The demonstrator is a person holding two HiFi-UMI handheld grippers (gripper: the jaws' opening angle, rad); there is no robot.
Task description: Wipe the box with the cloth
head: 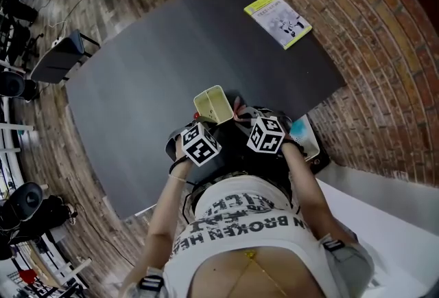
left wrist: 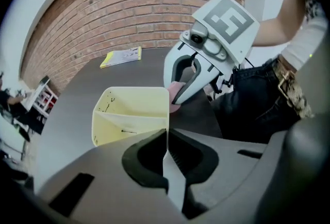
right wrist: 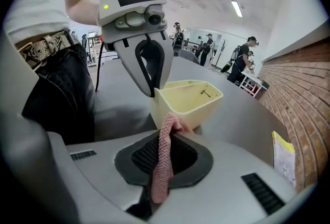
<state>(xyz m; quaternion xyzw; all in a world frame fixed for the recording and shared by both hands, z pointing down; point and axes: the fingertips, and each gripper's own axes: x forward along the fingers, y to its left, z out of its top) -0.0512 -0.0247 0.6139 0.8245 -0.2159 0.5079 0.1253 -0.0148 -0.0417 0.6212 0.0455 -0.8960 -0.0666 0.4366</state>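
Note:
A pale yellow open box stands on the dark table, close to the person's body. My left gripper is shut on one thin wall of the box, which runs down between the pads. My right gripper is shut on a pink knitted cloth. The cloth's upper end touches the outside of the box near its base. In the left gripper view the right gripper presses the cloth against the box's far corner. The left gripper shows at the box's rim.
A yellow-green booklet lies at the table's far right corner. A blue and white object sits by the right hand at the table's edge. A brick wall runs along the right. Chairs and stools stand on the wooden floor at the left.

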